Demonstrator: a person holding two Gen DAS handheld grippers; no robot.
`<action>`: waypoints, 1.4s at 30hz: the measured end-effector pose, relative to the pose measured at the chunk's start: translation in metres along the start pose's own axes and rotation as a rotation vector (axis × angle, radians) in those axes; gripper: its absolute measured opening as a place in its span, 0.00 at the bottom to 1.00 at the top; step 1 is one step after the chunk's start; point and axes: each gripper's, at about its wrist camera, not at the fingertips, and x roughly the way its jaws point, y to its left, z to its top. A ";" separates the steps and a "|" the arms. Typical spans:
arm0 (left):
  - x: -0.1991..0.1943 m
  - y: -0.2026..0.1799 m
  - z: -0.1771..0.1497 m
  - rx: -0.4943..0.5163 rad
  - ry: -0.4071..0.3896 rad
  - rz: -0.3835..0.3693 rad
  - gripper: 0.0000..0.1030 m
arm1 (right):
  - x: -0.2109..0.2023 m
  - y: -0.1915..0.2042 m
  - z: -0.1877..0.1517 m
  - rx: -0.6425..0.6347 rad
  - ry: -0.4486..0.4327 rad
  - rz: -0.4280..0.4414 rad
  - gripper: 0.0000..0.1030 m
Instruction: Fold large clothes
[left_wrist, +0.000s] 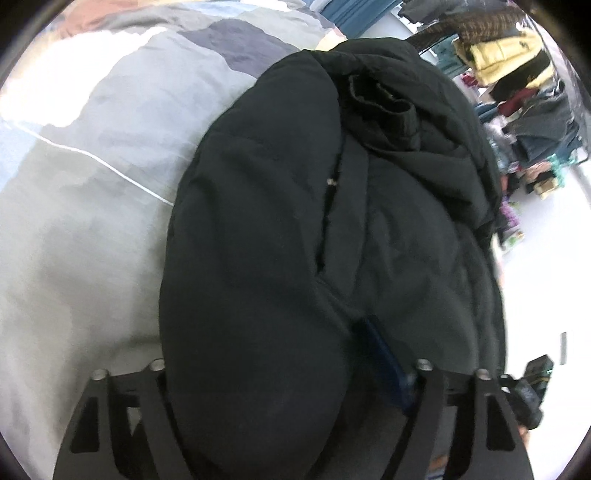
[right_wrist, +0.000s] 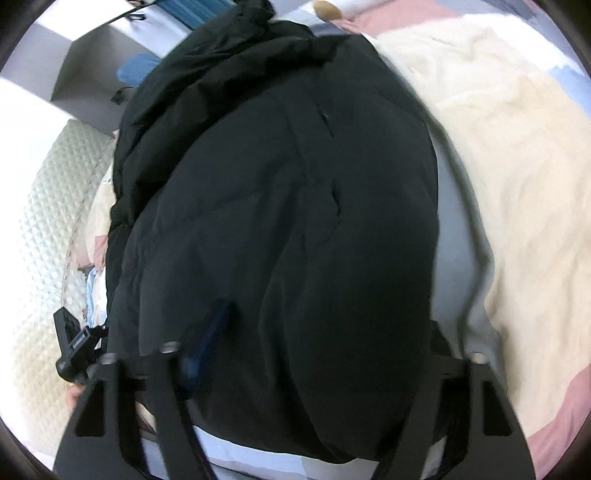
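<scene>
A black padded jacket (left_wrist: 295, 229) lies on a bed, on a patchwork blanket (left_wrist: 92, 166) of grey, blue, cream and pink panels. Its long axis runs straight away from both cameras, the near end bulging between the fingers of each pair of tongs and the far end bunched into loose folds.

In the left wrist view the jacket's left edge meets open blanket with plenty of free room; its right edge reaches the side of the bed, beyond which there is pale floor (left_wrist: 546, 258) and piles of clothes (left_wrist: 517, 74). In the right wrist view the open room is on the right, over the cream panel (right_wrist: 517, 166); on the left a quilted white cover (right_wrist: 48, 206) and a grey box (right_wrist: 92, 74) sit close.

The left tongs (left_wrist: 291, 365) are spread wide, straddling the jacket's near end. The right tongs (right_wrist: 325, 350) are likewise wide around it. A blue fingertip (right_wrist: 207, 343) presses into the fabric in each view.
</scene>
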 end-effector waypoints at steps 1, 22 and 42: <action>-0.002 0.000 -0.001 -0.006 0.001 -0.034 0.67 | -0.004 0.005 -0.001 -0.025 -0.019 0.001 0.47; -0.127 -0.023 -0.035 0.058 -0.146 -0.143 0.05 | -0.141 -0.003 -0.006 0.001 -0.293 0.178 0.05; -0.302 -0.045 -0.136 0.125 -0.166 -0.278 0.05 | -0.281 0.017 -0.091 -0.093 -0.393 0.369 0.04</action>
